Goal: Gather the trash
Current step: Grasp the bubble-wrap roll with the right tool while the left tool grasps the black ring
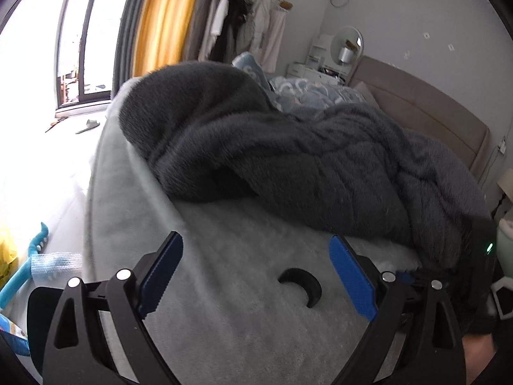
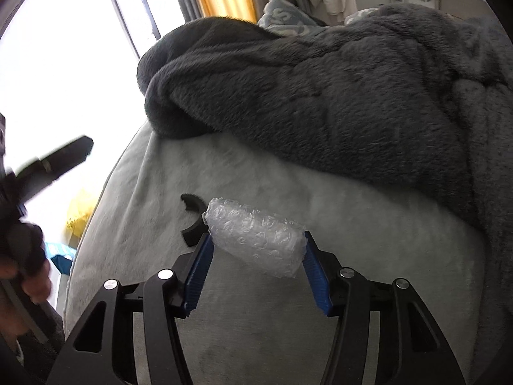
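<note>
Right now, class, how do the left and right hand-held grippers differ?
The left hand-held gripper is open and empty; the right hand-held gripper is shut on a bubble wrap roll. The left's fingers stand wider apart than the right's. Both have blue pads and hover over the pale bedsheet.

Glossy clear bubble wrap (image 2: 256,240), fluffy dark-grey plush blanket (image 1: 288,147), matt pale fleecy bedsheet (image 1: 240,320), matt black plastic piece (image 1: 301,284).

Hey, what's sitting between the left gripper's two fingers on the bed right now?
In the left wrist view, the open left gripper frames only a black curved plastic piece lying on the light grey bed cover; nothing else lies there.
</note>
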`<action>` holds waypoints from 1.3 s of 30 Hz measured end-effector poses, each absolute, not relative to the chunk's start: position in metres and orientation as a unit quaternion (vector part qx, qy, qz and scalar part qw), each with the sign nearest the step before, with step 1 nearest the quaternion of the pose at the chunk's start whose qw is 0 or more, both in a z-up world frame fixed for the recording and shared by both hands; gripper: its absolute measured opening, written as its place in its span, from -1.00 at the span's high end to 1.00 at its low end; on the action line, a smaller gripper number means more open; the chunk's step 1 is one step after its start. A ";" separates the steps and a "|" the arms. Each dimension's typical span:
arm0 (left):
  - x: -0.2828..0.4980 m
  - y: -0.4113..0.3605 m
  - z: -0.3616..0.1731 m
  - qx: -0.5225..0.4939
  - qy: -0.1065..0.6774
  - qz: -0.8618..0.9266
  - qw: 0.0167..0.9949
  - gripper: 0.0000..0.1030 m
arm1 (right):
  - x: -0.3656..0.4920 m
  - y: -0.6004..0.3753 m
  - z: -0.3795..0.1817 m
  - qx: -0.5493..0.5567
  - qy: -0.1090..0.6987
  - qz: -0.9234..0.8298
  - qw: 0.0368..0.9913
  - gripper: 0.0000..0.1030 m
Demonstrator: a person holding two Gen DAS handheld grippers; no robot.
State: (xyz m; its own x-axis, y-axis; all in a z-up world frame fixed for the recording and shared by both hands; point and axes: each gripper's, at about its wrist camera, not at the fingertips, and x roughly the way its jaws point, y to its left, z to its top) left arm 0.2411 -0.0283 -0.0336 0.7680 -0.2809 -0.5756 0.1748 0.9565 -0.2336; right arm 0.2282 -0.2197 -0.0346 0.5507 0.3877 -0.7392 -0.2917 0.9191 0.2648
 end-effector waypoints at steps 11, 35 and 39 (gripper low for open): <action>0.251 -0.077 -0.069 -0.005 0.346 -0.156 0.925 -0.79 | 0.229 -0.250 -0.032 0.089 0.426 0.186 0.881 -0.10; 0.269 -0.105 -0.103 0.028 0.385 -0.184 0.904 -0.31 | 0.233 -0.266 -0.035 0.109 0.427 0.204 0.874 -0.10; 0.272 -0.107 -0.105 0.026 0.390 -0.183 0.902 -0.22 | 0.233 -0.267 -0.036 0.110 0.428 0.205 0.873 -0.10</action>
State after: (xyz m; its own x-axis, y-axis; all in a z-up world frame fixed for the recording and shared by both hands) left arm 0.2718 -0.1073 -0.1053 0.6297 -0.3088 -0.7128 0.3500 0.9320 -0.0946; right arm 0.2333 -0.2670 -0.0361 0.5500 0.4522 -0.7021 -0.2641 0.8917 0.3675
